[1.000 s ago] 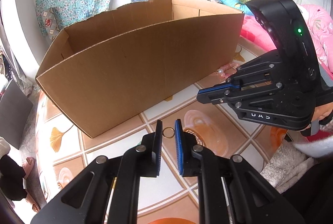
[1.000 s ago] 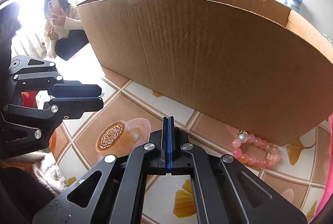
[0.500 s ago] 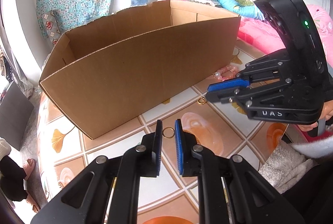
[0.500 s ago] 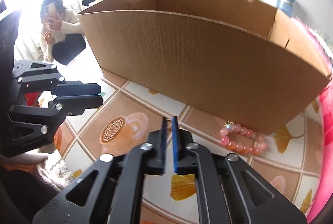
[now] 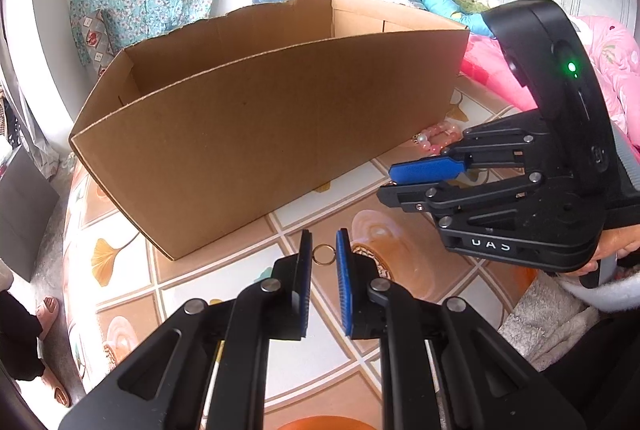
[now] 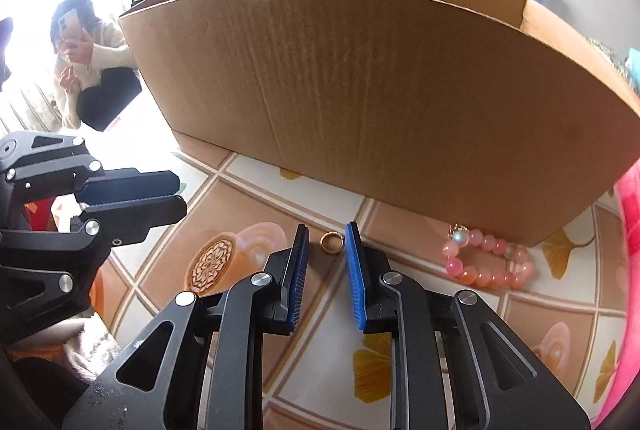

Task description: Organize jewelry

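Left wrist view: left gripper (image 5: pixel 323 244) slightly open, empty, a thin ring (image 5: pixel 323 254) lying on the tablecloth (image 5: pixel 224 270) just past its tips. Right gripper (image 5: pixel 394 182) seen side-on to the right, its gap hard to read there. Bracelet (image 5: pixel 436 134) half hidden behind it.

Right wrist view: right gripper (image 6: pixel 327 240) had just been opening; jaws apart, nothing pinched, a gold band (image 6: pixel 332 242) lying just beyond the tips. Pink bracelet (image 6: pixel 490 262) fully visible right, against the box (image 6: pixel 360 90). Person (image 6: pixel 86 58) far left, shown only here.
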Demonstrator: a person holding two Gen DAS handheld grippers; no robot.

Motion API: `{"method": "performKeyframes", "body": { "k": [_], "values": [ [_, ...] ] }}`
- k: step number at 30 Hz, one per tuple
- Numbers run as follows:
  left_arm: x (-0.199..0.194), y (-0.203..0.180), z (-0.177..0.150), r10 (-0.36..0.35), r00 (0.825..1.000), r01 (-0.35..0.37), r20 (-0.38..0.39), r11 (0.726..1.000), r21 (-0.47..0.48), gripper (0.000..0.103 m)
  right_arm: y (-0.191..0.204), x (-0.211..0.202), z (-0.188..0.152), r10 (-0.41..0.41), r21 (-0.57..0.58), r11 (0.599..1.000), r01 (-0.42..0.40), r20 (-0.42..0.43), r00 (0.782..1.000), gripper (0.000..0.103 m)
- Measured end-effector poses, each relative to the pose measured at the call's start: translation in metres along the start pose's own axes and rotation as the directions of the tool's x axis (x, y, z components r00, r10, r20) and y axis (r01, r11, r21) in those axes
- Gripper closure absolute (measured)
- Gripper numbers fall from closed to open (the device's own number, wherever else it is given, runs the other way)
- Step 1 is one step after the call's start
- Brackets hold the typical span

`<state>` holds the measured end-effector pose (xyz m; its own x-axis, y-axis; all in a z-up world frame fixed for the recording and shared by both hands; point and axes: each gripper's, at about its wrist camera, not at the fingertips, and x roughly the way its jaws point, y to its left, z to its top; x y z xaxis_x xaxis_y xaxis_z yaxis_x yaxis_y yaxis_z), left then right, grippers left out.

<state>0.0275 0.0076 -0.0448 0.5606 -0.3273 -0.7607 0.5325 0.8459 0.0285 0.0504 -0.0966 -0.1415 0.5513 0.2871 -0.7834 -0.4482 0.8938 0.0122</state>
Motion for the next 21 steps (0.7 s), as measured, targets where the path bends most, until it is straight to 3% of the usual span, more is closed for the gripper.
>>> {"method": "performKeyframes", "body": {
  "k": [5,6,14,21],
  "values": [
    [0.002,0.002,0.001,-0.003,1.000,0.003,-0.001,1.000,-0.005,0.092,0.000,0.005,0.006,0.029,-0.062,0.998,-0.030,-0.012,0.999,0.087],
    [0.002,0.002,0.002,-0.004,1.000,0.004,-0.001,1.000,-0.005,0.092,-0.001,0.006,0.007,0.039,-0.067,0.997,-0.040,-0.015,0.999,0.092],
    [-0.001,0.002,0.002,-0.002,1.000,0.002,0.010,1.000,0.001,0.092,-0.018,0.006,0.009,0.082,-0.050,0.995,-0.082,-0.010,0.997,0.094],
    [-0.021,-0.001,0.009,-0.006,0.998,0.005,0.056,1.000,0.011,0.092,-0.027,-0.033,0.007,0.101,-0.044,0.994,-0.099,0.045,0.994,0.094]
  ]
}}
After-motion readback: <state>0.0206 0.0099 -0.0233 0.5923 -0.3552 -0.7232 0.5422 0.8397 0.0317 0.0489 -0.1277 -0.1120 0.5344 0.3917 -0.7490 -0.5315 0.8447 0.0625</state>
